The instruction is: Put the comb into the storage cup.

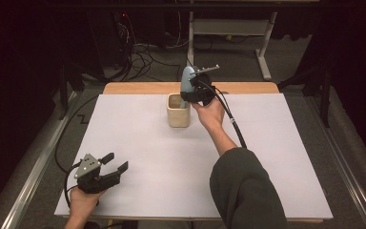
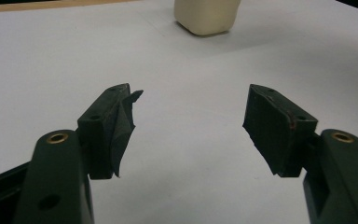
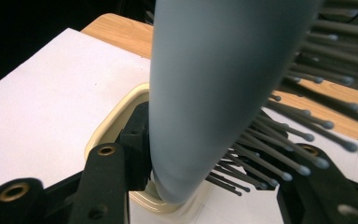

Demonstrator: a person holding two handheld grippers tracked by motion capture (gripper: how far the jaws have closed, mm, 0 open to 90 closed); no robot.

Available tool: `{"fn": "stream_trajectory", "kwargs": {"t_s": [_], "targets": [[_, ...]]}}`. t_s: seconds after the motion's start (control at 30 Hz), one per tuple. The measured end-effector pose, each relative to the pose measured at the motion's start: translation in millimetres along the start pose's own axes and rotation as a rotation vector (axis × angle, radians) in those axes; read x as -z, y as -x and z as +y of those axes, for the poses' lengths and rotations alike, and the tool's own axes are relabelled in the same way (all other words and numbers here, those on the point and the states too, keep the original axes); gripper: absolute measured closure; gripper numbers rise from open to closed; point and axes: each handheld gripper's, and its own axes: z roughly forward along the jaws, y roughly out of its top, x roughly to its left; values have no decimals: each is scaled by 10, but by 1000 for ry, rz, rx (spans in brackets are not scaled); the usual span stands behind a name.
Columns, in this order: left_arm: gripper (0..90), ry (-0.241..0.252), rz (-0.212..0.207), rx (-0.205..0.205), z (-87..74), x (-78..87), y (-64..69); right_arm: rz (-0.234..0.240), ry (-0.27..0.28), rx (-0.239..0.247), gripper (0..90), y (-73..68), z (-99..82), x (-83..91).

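Observation:
A cream square cup (image 1: 177, 111) stands at the back middle of the white sheet (image 1: 147, 143). A pale blue hairbrush (image 1: 187, 81) stands nearly upright with its lower end inside the cup. My right gripper (image 1: 198, 93) is shut on it just above the rim. In the right gripper view the brush (image 3: 214, 84) sits between the jaws, its grey bristles (image 3: 279, 149) point right, and the cup rim (image 3: 116, 116) lies below. My left gripper (image 1: 116, 161) rests open near the front left corner. Nothing is between its jaws (image 2: 191, 100), which face the distant cup (image 2: 207, 16).
The white sheet covers a wooden table whose bare back edge (image 1: 138, 88) shows behind the cup. Cables (image 1: 143, 57) and a white desk frame (image 1: 262, 43) lie on the floor beyond. A metal rail (image 1: 33, 167) runs along the left side.

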Motion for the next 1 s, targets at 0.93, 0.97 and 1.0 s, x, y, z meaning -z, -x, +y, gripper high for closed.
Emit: {"fn": "stream_trajectory", "kwargs": {"t_s": [0.93, 0.97, 1.0], "targets": [[336, 2, -3, 0, 2, 6, 3, 14, -31, -9, 513, -20, -87, -68], [336, 1, -4, -2, 3, 4, 3, 15, -30, -11, 511, -15, -94, -61], [337, 2, -4, -2, 4, 2, 3, 16, -31, -10, 509, -8, -100, -53]]}}
